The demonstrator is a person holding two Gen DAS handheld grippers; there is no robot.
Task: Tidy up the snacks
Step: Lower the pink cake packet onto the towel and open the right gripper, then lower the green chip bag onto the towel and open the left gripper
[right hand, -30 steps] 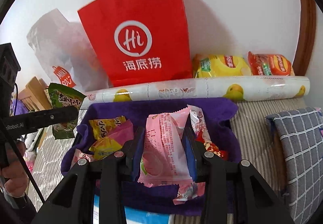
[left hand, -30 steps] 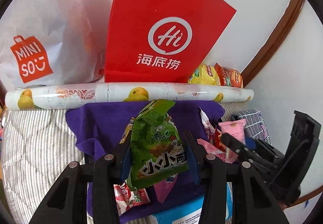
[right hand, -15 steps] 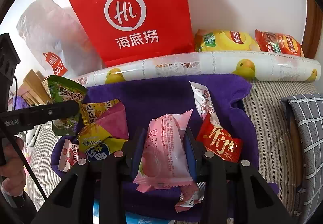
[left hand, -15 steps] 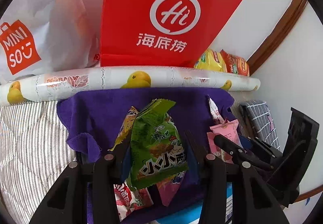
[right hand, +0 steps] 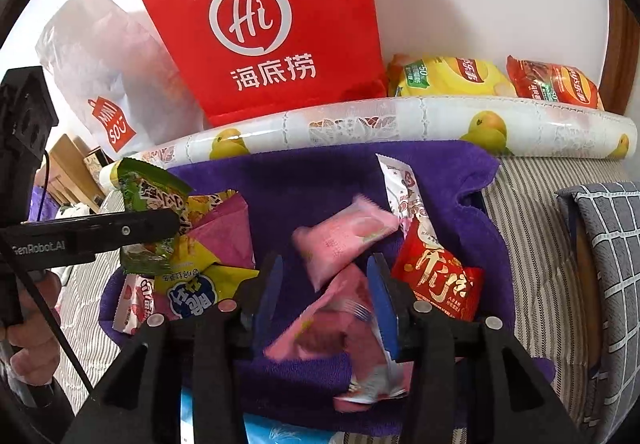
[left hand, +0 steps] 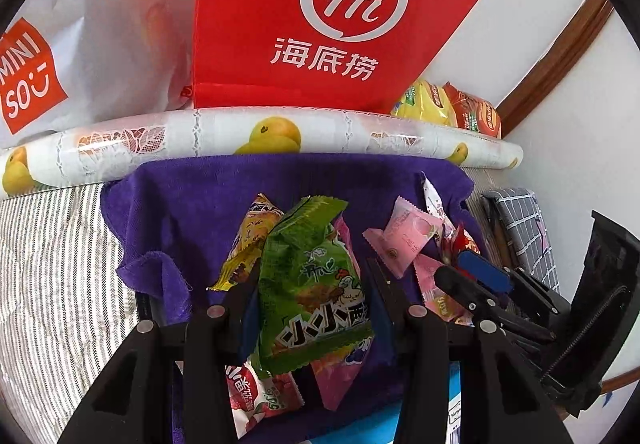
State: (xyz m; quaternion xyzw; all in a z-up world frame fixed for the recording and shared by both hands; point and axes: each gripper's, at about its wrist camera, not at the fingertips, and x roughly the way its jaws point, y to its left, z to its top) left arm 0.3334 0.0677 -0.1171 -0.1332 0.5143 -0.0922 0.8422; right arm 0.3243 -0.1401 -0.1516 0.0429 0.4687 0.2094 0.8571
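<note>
My left gripper (left hand: 314,276) is shut on a green snack packet (left hand: 312,244), held upright over a purple cloth (left hand: 192,212) strewn with snacks. From the right wrist view that gripper (right hand: 160,220) comes in from the left with the same green packet (right hand: 148,196). My right gripper (right hand: 325,262) has its jaws opening. A blurred pink packet (right hand: 344,236) lies loose just past its fingertips, free of the pads, above another pink packet (right hand: 332,328) on the purple cloth (right hand: 312,180). The right gripper (left hand: 468,276) also shows at the right of the left wrist view.
A red paper bag (right hand: 272,24) and a white plastic bag (right hand: 108,76) stand against the wall behind a fruit-printed roll (right hand: 400,120). Yellow (right hand: 452,78) and red (right hand: 556,82) chip bags lie beside them. A red packet (right hand: 436,280) and a grey checked cushion (right hand: 608,244) lie at the right.
Both grippers sank toward the purple cloth. The right jaws widened and the pink packet slipped out forward onto the cloth. The left gripper kept its hold on the green packet.
</note>
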